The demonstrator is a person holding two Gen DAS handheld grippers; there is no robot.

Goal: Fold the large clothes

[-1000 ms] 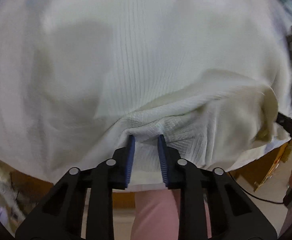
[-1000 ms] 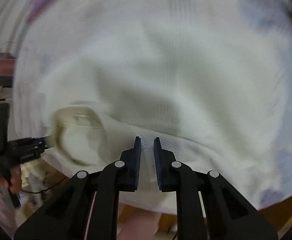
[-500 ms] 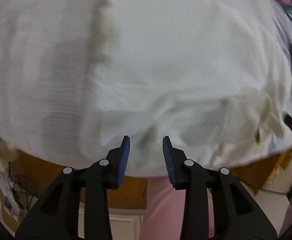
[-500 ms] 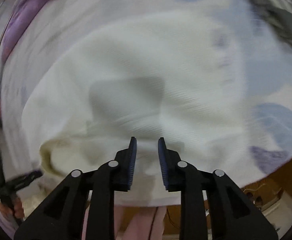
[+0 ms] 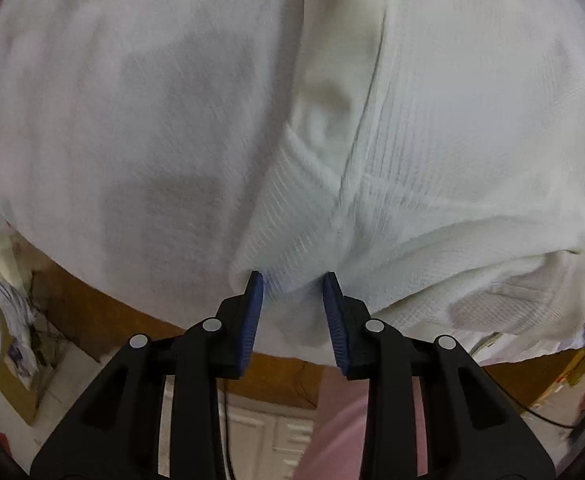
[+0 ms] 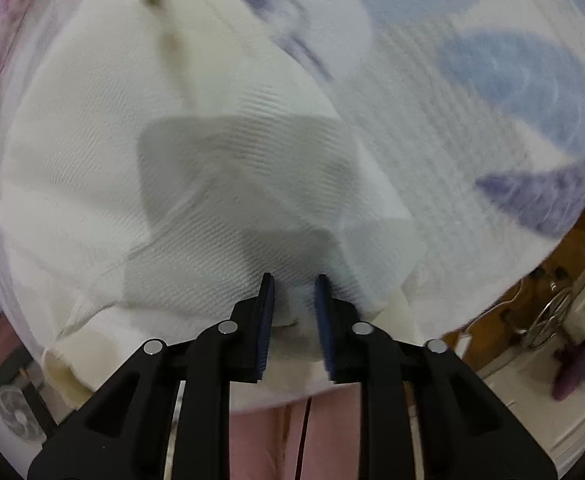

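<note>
Left hand-held gripper (image 5: 293,280) and right hand-held gripper (image 6: 294,282), jaws apart.

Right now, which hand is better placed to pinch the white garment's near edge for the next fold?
Right, probably. The right tongs already straddle a bunched edge of the white garment. The left tongs stand open at a folded edge.

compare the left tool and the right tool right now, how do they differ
The left tool has the wider gap; the right tool stands narrower. The left sits at a ribbed edge of the white garment; the right sits at a folded corner, beside a blue-patterned sheet. Both are open.
</note>
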